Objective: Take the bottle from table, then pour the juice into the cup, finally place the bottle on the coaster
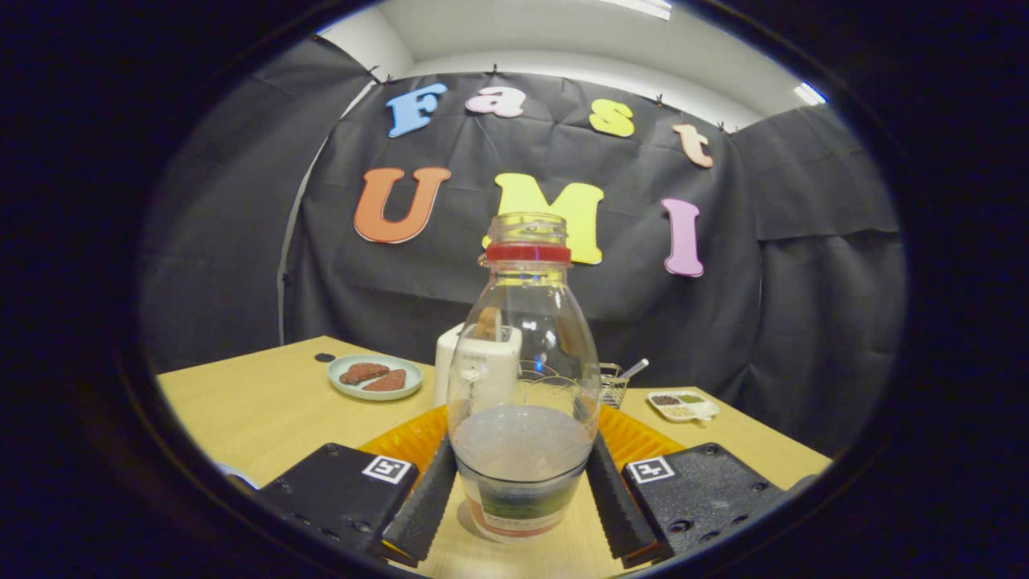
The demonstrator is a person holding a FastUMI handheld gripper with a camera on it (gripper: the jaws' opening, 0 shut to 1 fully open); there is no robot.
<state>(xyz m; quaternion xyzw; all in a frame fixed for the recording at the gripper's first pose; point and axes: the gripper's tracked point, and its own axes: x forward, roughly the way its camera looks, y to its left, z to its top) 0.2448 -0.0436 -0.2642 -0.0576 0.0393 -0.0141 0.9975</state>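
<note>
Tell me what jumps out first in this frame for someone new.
The clear bottle, uncapped with a red neck ring, stands upright on the table between the fingers, which sit against its lower sides. It holds a little pale liquid. Behind it lie an orange tray and a white toaster; a plate with reddish-brown pieces sits further back on the table.

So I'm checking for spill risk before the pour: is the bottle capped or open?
Open. The bottle, upright between the gripper fingers, shows a bare threaded mouth above its red ring, no cap.
</note>
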